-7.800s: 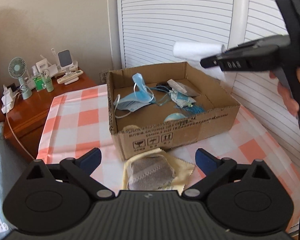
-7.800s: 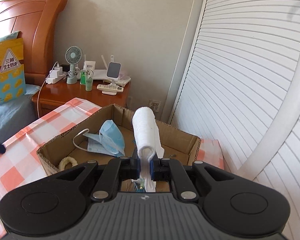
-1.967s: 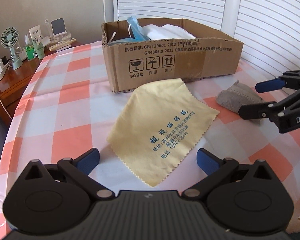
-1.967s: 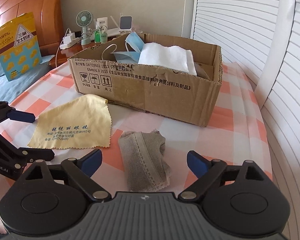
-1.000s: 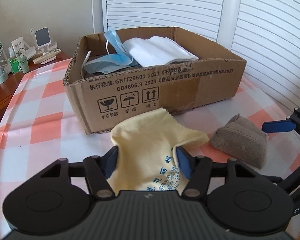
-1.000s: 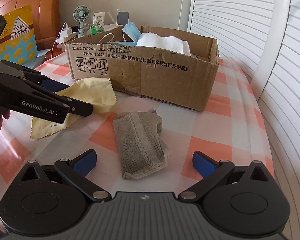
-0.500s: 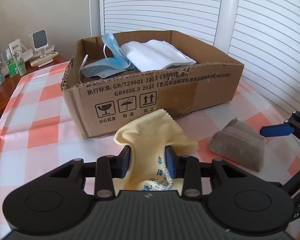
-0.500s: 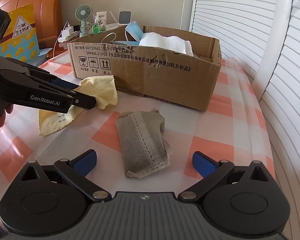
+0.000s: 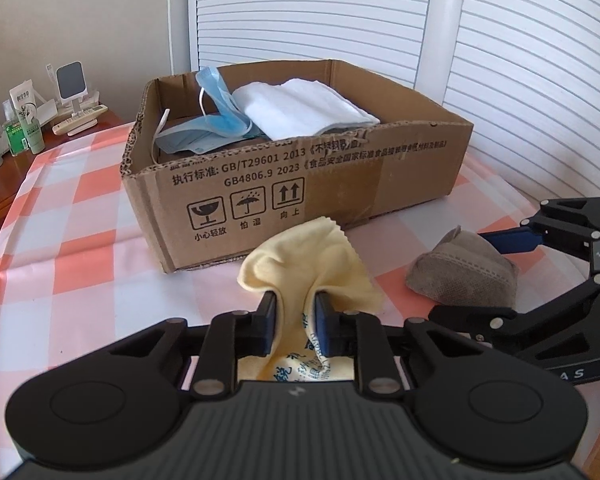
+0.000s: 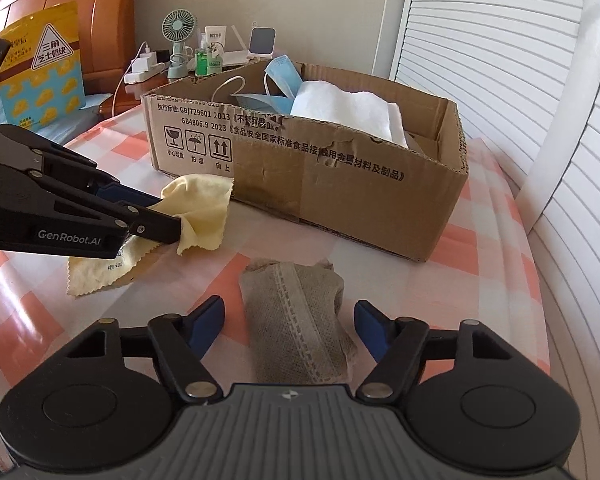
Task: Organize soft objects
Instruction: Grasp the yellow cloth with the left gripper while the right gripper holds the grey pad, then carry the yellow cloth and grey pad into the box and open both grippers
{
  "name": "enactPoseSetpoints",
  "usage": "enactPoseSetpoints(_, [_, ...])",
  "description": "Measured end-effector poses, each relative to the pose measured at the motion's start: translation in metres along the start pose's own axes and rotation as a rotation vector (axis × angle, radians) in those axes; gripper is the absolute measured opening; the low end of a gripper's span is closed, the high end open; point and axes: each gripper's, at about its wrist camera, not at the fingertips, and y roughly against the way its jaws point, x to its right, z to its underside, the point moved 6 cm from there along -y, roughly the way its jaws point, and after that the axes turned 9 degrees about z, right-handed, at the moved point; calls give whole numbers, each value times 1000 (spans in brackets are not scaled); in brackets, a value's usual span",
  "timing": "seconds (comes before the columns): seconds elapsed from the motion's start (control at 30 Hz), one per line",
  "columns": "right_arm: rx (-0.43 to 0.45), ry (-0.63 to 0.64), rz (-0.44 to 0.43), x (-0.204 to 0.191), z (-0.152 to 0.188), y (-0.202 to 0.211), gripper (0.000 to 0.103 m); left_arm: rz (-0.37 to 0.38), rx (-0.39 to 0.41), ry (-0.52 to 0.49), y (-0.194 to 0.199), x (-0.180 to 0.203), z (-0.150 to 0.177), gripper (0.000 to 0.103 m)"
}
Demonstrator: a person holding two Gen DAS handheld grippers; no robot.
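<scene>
My yellow cloth (image 9: 308,268) is bunched into a soft fold, pinched up off the worktop (image 9: 80,280) just in front of the cardboard box (image 9: 340,184); its lower part, printed in blue, still lies flat. Just beside it, the grey mask (image 10: 300,320) lies crumpled on the checked cover, a pale stitched band running along its length. Inside the box a folded white towel (image 9: 300,108) rests against a blue face mask (image 9: 216,116) whose white ear loop hangs over the wall.
</scene>
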Motion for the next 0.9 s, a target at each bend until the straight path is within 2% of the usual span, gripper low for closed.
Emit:
enactPoseSetpoints(0.1, [3,-20,-8,1,-1,-2,64,3,-5,4,0,-2,0,19])
enactPoseSetpoints(0.13, [3,-22,-4,1,-2,-1,55,4,-7,5,1,-3,0,19])
enactPoseSetpoints(0.37, [10,1,19,3,-4,7,41,31,-33,-11,7,-4,2,16])
enactPoseSetpoints(0.7, [43,18,8,7,-14,33,39,65,-38,-60,34,4,-1,14])
enactPoseSetpoints(0.9, [73,24,-4,9,-24,50,39,85,-10,-81,57,10,-19,14])
